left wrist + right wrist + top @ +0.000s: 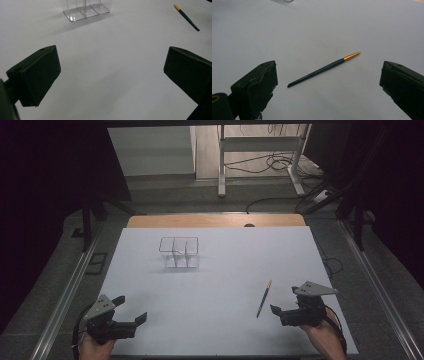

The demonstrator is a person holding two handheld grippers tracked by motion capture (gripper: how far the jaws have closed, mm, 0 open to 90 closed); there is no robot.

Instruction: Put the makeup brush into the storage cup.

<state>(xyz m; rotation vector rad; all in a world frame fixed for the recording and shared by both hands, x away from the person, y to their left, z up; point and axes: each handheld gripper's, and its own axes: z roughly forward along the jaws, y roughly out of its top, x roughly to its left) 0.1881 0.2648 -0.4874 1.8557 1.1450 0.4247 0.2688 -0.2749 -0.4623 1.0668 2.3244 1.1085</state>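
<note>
Right gripper [327,82] gapes before pen [324,69].

A white sheet [220,285] covers the wooden table [215,220]. Beyond it lies grey floor [170,195] with a white metal stand [260,155] and tangled black cables [280,162]; dark surroundings flank both sides.

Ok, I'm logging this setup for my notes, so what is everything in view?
pen: 1, dark with a gold end, lying flat on the table's right side, just left of the right gripper
clear box: 1, see-through with dividers, upright at the middle far part of the table
table: 1, white top with a wooden strip at the far edge
cables: several, dark, on the floor beyond the table
left gripper: 1, black, open, near left corner
right gripper: 1, black, open, near right, beside the pen
</note>
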